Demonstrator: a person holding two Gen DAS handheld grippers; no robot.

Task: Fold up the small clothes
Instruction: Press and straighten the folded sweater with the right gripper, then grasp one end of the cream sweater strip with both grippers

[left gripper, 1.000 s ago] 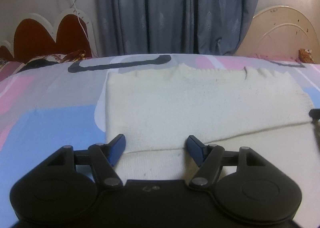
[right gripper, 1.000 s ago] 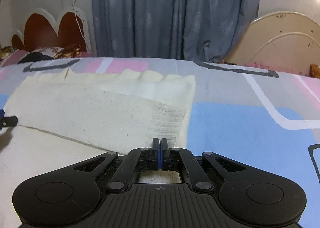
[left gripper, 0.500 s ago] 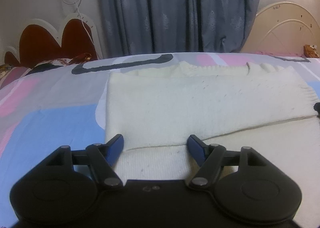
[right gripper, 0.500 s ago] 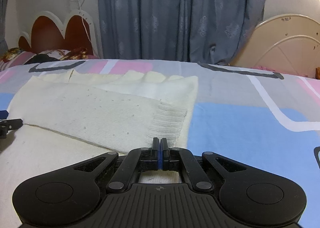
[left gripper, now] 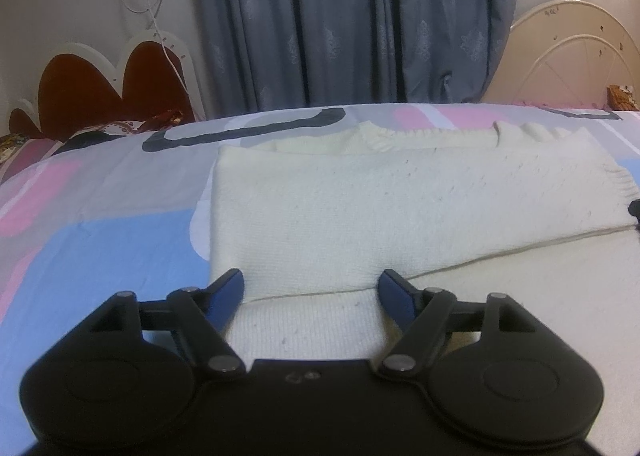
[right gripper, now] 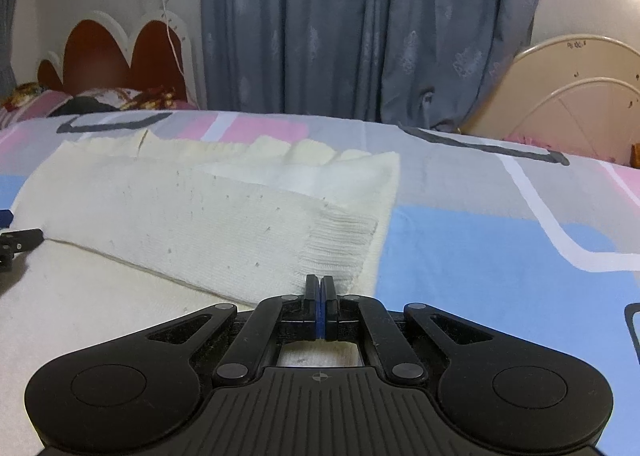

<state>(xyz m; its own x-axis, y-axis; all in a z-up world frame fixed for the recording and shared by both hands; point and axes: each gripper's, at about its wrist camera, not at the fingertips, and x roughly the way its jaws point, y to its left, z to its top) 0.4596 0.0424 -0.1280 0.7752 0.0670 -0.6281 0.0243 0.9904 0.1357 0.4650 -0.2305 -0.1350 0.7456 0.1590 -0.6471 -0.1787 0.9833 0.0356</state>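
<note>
Left gripper (left gripper: 311,287) stood wide open at lower centre, blue fingertips (left gripper: 230,288) apart over the cream sweater (left gripper: 360,224), holding nothing. Right gripper (right gripper: 320,288) had its jaws pressed together at lower centre, just at the ribbed cuff (right gripper: 340,252) — whether fabric was pinched, could not tell. Sweater lay flat mid-frame on the patterned bedsheet (right gripper: 500,248), one sleeve folded across its body.

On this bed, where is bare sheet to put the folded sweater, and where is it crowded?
Bare sheet lies left of the cream sweater, on the blue and pink patches, and right of its cuff, on the blue patch. The middle is crowded: the sweater, the open left tool and the shut right tool.
</note>
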